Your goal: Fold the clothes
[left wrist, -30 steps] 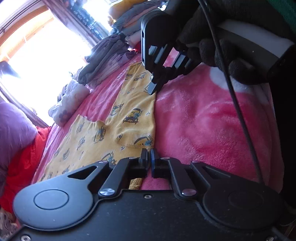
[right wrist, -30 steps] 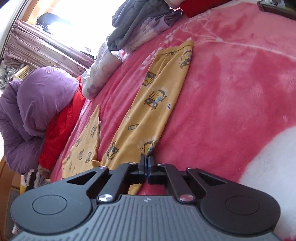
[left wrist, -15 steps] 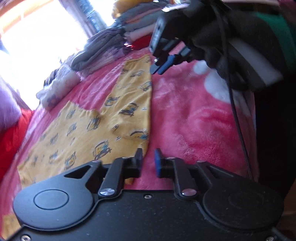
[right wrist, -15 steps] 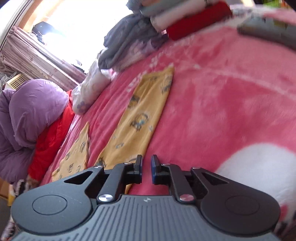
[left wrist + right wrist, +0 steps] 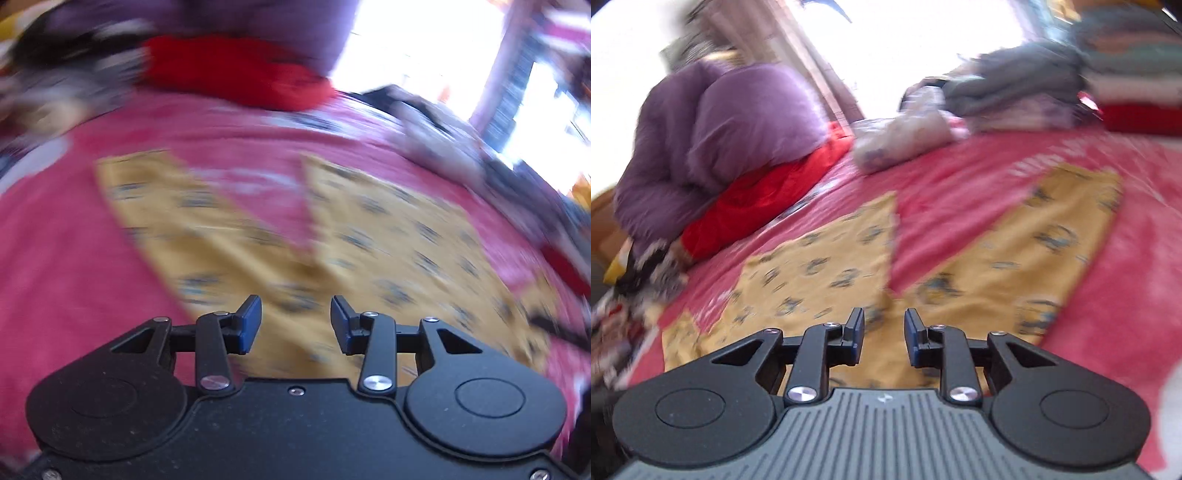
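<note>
Yellow printed trousers [image 5: 388, 236] lie flat on the pink blanket [image 5: 55, 258], their two legs spread in a V. Both views are blurred by motion. My left gripper [image 5: 295, 319] hovers over the waist end, its jaws opening with nothing between them. In the right wrist view the same trousers [image 5: 827, 269] spread ahead, one leg running to the right [image 5: 1052, 236]. My right gripper [image 5: 884, 330] floats above the cloth near the crotch, jaws opening and holding nothing.
A purple quilt [image 5: 731, 125] on a red one [image 5: 764, 199] lies at the blanket's [image 5: 1126, 295] far left. A white patterned bundle [image 5: 905, 136] and stacked folded clothes [image 5: 1089, 85] sit at the back right by the bright window.
Both grippers let go of the trousers' edge and opened. Each rose and rolled; the left swung far around, so the trousers' two legs now fan out ahead of it.
</note>
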Demonstrator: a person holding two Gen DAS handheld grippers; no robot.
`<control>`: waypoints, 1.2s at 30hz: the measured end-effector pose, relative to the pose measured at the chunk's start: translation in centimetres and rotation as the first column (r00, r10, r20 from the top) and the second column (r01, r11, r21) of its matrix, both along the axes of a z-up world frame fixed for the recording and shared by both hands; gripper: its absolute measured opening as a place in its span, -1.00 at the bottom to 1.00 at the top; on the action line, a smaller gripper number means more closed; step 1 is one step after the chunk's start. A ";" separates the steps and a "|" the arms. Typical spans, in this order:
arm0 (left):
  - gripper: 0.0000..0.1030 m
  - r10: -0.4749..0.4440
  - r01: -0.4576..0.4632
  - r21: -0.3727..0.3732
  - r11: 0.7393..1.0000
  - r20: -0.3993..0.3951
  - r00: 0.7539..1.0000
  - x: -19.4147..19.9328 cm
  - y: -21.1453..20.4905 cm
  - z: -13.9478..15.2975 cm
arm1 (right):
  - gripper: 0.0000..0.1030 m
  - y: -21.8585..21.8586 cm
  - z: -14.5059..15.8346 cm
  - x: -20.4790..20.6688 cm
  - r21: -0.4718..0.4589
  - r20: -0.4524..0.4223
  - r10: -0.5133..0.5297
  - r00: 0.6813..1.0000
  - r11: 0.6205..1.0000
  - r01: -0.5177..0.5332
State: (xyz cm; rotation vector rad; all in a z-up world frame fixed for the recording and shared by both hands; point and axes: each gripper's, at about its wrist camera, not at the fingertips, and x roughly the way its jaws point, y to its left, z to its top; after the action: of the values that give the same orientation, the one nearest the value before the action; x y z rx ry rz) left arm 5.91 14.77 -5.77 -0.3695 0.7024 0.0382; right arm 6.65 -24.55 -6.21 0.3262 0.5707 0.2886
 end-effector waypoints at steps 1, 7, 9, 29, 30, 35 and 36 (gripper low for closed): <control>-0.22 0.052 -0.052 -0.020 0.998 -0.011 0.999 0.2 2.0 0.0 | -0.49 1.8 0.3 -0.5 -0.060 0.032 0.063 0.997 0.996 -0.061; -0.22 0.180 -0.185 -0.124 0.975 -0.052 0.982 2.7 10.8 -1.1 | -0.51 14.5 0.9 -6.0 -0.492 0.125 0.499 0.858 0.782 -0.383; -0.22 0.194 -0.200 -0.183 0.962 -0.053 0.980 3.5 12.3 -1.4 | -0.53 18.3 0.5 -8.0 -0.602 0.125 0.585 0.801 0.687 -0.408; -0.98 0.324 -0.320 -0.227 0.920 -0.018 0.946 7.8 17.0 -2.4 | -0.93 31.5 -2.4 -7.7 -0.770 -0.080 0.669 0.739 0.430 -0.472; -0.98 0.328 -0.323 -0.221 0.920 -0.015 0.945 7.7 17.0 -2.4 | -0.93 31.3 -2.4 -7.8 -0.763 -0.078 0.670 0.739 0.437 -0.476; -0.92 0.327 -0.330 -0.196 0.923 -0.049 0.944 8.0 17.0 -2.5 | -0.92 30.5 -2.7 -7.7 -0.737 -0.063 0.668 0.741 0.469 -0.486; -0.84 0.327 -0.332 -0.200 0.922 -0.056 0.943 8.0 17.0 -2.4 | -0.92 30.4 -2.6 -7.7 -0.731 -0.061 0.665 0.744 0.478 -0.487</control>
State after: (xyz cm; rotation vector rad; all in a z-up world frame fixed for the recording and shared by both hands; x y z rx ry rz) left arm 13.92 31.75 -8.21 -0.6869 0.6611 0.2914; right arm -1.05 5.85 -8.81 -0.7037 0.5004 0.7365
